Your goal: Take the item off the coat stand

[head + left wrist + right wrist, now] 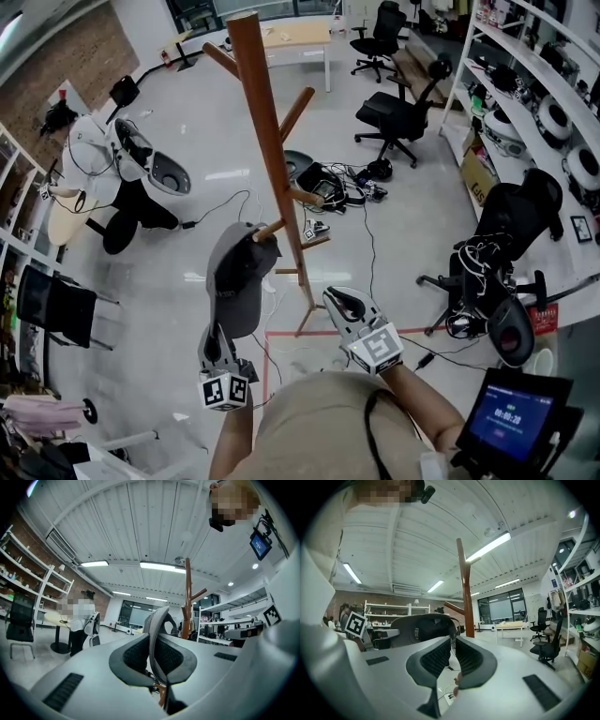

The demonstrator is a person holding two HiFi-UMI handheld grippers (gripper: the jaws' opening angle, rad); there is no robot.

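Observation:
A wooden coat stand rises in the middle of the floor. A grey cap hangs from one of its low pegs. My left gripper reaches up from below and is shut on the cap's brim. In the left gripper view the brim runs edge-on between the pads of the left gripper, with the stand behind. My right gripper sits just right of the stand's base, shut and holding nothing. The right gripper view shows the right gripper, with the cap to its left and the stand ahead.
Black office chairs stand at the right and back. Cables and gear lie on the floor behind the stand. Shelves line the right wall. Red tape marks the floor. A small screen is at the lower right.

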